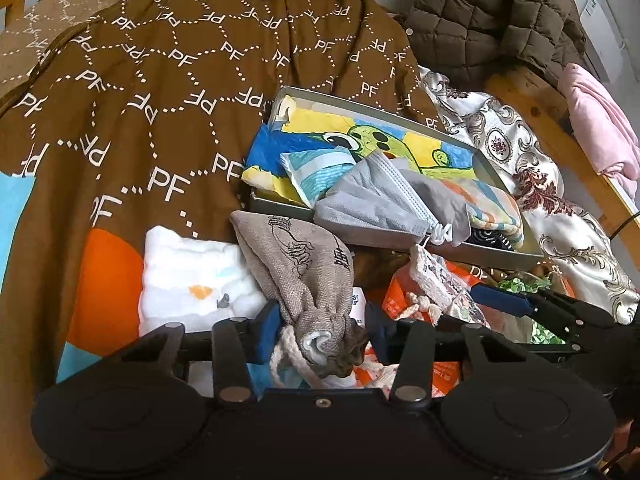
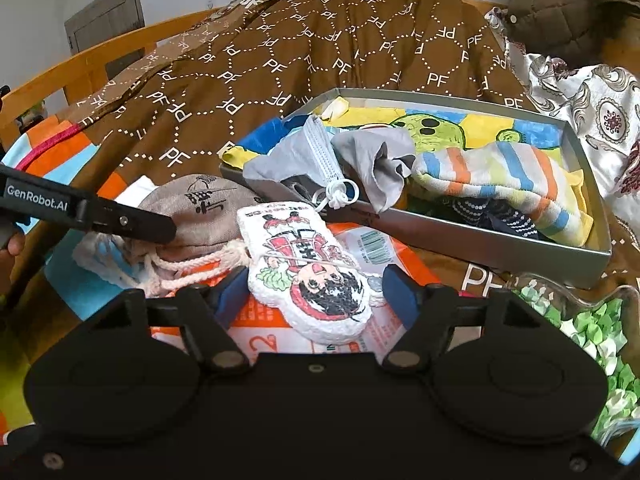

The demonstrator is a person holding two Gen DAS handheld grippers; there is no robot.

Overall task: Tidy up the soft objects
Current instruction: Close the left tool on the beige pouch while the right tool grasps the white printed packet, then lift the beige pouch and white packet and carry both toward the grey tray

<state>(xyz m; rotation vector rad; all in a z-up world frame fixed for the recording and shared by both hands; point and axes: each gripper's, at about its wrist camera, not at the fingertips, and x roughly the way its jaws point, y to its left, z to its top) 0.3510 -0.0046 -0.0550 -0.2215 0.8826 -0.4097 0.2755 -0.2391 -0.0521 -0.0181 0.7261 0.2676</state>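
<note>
A grey-brown drawstring pouch (image 1: 296, 264) with black print lies in front of the grey tray (image 1: 400, 240). Its gathered neck fills the gap in my left gripper (image 1: 322, 334), and both blue pads press against it. A white knitted pouch (image 2: 312, 276) with a cartoon figure lies flat on an orange-and-white package (image 2: 360, 248). My right gripper (image 2: 316, 294) straddles it, jaws apart, with a thin gap at the right pad. The tray (image 2: 440, 236) holds a grey face mask (image 2: 316, 148), a striped towel (image 2: 500, 176) and a cartoon cloth (image 1: 360, 136).
A brown "PF" blanket (image 1: 160, 80) covers the bed behind. A white muslin cloth (image 1: 188, 280) lies left of the pouch. Ornate satin fabric (image 1: 520, 160), a quilted jacket (image 1: 500, 12) and a pink cloth (image 1: 600, 120) lie to the right. A glass dish of green paper stars (image 2: 580, 328) sits near right.
</note>
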